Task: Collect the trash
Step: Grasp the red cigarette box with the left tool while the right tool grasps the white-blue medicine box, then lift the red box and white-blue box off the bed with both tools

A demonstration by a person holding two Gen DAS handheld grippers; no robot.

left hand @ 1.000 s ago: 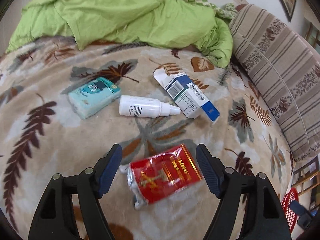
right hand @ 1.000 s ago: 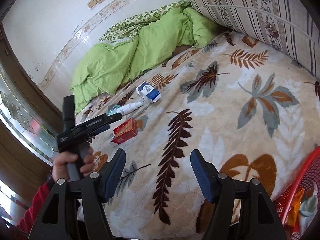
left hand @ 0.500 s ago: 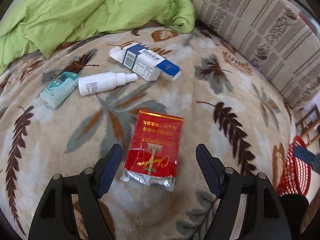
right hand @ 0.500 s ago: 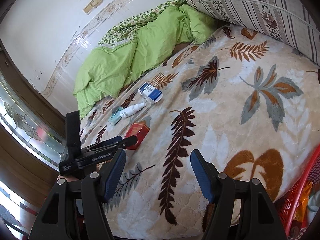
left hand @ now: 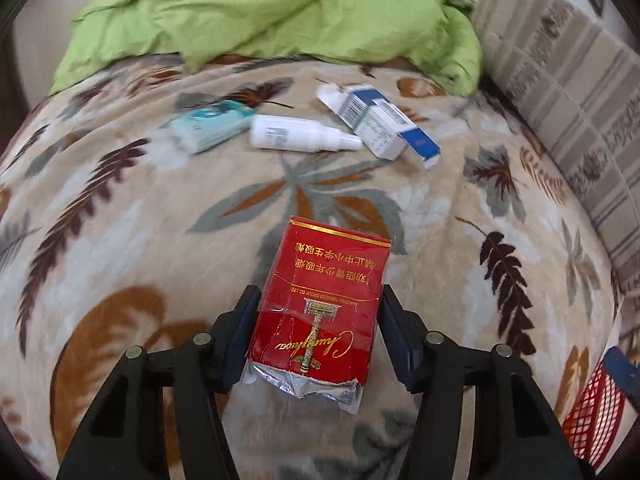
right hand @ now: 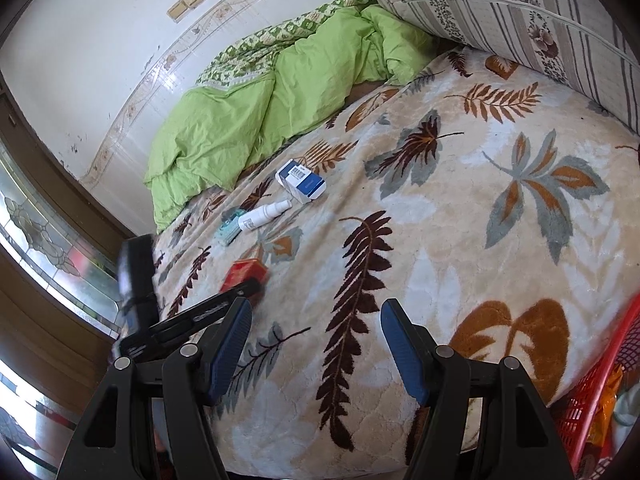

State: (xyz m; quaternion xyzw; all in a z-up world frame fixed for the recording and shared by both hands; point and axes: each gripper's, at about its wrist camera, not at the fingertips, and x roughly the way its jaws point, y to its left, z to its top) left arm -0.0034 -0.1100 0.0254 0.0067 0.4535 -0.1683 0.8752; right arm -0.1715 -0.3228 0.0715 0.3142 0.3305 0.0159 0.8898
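Left tongs [left hand: 318, 332] clamp our red cigarette pack [left hand: 324, 300] by its sides, just over the leaf-print bed cover [left hand: 120, 248]. Right tongs [right hand: 314, 344] hang open above that cover, gripping nothing, with the red mesh basket [right hand: 592, 412] at their right. Farther off we see a white spray bottle [left hand: 298, 138] between a teal packet [left hand: 212, 126] and a blue-and-white carton [left hand: 380, 124], then the green quilt [left hand: 272, 12].

Both wrist views over bed [left hand: 120, 240]

bottle [left hand: 298, 137] between two boxes [left hand: 382, 126], duvet [left hand: 276, 12] behind
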